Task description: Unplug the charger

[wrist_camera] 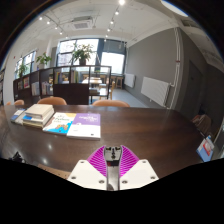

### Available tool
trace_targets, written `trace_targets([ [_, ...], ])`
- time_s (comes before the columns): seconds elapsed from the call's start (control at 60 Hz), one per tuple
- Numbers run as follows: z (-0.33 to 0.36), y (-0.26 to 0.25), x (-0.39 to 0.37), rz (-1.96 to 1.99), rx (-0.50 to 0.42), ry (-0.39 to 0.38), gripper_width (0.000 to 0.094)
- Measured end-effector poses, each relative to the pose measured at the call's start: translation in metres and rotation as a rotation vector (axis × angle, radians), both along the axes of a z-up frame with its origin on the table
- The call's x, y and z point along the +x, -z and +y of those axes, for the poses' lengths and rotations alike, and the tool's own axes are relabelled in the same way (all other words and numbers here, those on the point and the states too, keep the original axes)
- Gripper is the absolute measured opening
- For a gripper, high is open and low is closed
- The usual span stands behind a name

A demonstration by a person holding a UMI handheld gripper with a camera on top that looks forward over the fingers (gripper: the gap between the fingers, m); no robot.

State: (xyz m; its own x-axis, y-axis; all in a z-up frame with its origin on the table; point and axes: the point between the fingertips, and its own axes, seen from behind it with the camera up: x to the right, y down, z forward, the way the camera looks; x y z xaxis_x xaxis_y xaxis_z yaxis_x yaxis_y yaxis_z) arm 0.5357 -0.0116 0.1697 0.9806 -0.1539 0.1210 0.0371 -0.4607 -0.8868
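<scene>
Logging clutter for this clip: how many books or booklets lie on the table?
3: a stacked book far beyond the gripper, then two flat booklets side by side beside it. More may be hidden.

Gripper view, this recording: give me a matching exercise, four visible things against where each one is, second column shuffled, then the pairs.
Things:
1. Stack of books with a white top
2. Colourful flat magazines
3. Green potted plant
4. White wall radiator

Places:
A. by the windows, beyond the table
B. on the dark wooden table, beside the stack
C. on the wall to the right
D. on the table, left of the magazines

Pairs: 1-D, 2-B, 3-A, 4-C

The tongs are shut, holding nothing.
</scene>
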Motion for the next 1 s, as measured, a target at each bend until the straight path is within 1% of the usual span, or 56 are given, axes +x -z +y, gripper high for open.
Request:
trace_targets([
  [0.1, -0.009, 0.061, 0.012, 0.032, -0.100, -0.035, 0.0116],
  [0.133, -0.012, 0.085, 0.007, 0.041, -0.120, -0.045, 0.0116],
  [0.217, -0.018, 0.120, 0.010, 0.053, -0.175, -0.065, 0.0124],
  [0.317, -0.021, 0.146, 0.010, 0.103, -0.191, -0.063, 0.0134],
  [0.333, -0.021, 0.149, 0.011, 0.109, -0.191, -0.062, 0.0165],
  [0.433, -0.027, 0.161, 0.015, 0.105, -0.219, -0.076, 0.0236],
  [0.467, -0.025, 0.159, 0.015, 0.110, -0.205, -0.081, 0.0259],
  [0.5, -0.025, 0.161, 0.015, 0.118, -0.210, -0.082, 0.0291],
  [0.517, -0.026, 0.162, 0.015, 0.119, -0.218, -0.083, 0.0319],
  [0.583, -0.028, 0.166, 0.017, 0.111, -0.248, -0.084, 0.0491],
  [0.633, -0.029, 0.160, 0.017, 0.108, -0.256, -0.082, 0.0582],
  [0.683, -0.028, 0.143, 0.014, 0.112, -0.235, -0.083, 0.0642],
  [0.717, -0.028, 0.129, 0.013, 0.113, -0.216, -0.077, 0.0666],
  [0.75, -0.027, 0.110, 0.011, 0.116, -0.190, -0.075, 0.0680],
  [0.833, -0.028, 0.062, 0.004, 0.116, -0.138, -0.064, 0.0675],
  [0.967, -0.040, -0.006, -0.025, 0.106, -0.071, -0.101, 0.0694],
  [1.0, -0.045, -0.020, -0.034, 0.102, -0.056, -0.110, 0.0723],
])
